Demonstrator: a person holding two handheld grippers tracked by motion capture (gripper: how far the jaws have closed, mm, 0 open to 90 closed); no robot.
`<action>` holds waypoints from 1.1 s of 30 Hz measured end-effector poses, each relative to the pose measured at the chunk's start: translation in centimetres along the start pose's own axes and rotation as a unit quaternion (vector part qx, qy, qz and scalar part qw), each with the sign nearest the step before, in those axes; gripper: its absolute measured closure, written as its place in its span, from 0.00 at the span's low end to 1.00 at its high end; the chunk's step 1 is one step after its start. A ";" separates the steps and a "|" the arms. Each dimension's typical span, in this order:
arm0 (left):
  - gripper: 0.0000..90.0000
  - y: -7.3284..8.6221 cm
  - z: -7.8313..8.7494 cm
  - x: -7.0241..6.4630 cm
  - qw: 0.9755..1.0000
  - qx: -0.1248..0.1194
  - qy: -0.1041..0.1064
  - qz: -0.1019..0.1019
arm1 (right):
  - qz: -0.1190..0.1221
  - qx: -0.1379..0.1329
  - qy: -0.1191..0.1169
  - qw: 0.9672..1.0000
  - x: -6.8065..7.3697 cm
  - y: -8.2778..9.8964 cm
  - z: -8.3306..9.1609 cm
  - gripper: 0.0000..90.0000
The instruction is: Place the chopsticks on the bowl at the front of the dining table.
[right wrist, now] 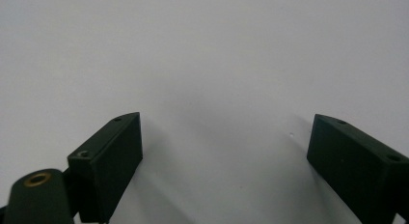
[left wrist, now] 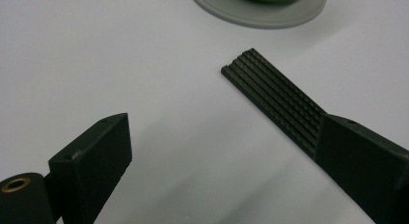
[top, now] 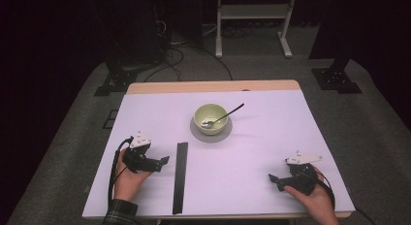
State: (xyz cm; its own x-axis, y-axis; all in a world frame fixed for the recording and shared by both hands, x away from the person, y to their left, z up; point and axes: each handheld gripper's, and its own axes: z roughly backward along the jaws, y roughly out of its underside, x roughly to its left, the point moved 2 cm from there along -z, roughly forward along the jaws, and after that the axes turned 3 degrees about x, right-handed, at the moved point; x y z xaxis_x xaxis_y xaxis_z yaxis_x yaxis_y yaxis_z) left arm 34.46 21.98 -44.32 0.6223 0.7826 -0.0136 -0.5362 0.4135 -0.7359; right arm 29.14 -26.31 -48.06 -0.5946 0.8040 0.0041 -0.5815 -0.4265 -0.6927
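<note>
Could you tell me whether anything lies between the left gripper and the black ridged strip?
Nothing visible does: the left gripper is open beside the strip, with only bare table between them. The bowl stands farther back.

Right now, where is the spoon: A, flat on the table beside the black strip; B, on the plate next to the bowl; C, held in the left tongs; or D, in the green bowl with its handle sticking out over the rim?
D: the spoon rests inside the green bowl, its handle slanting out over the rim.
</note>
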 end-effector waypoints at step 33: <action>0.06 -2.4 -4.3 0.0 0.999 0.038 -0.009 0.002 | 0.001 0.000 0.000 1.000 0.0 0.0 0.0 0.12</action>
State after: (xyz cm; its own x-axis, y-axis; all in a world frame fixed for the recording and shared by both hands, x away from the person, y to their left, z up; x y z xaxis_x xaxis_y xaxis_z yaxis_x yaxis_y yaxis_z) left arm 38.20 18.96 -45.43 0.6096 0.7927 -0.0038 -0.5808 0.4433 -0.6827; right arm 29.14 -26.32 -48.07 -0.5957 0.8032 0.0028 -0.5806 -0.4281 -0.6925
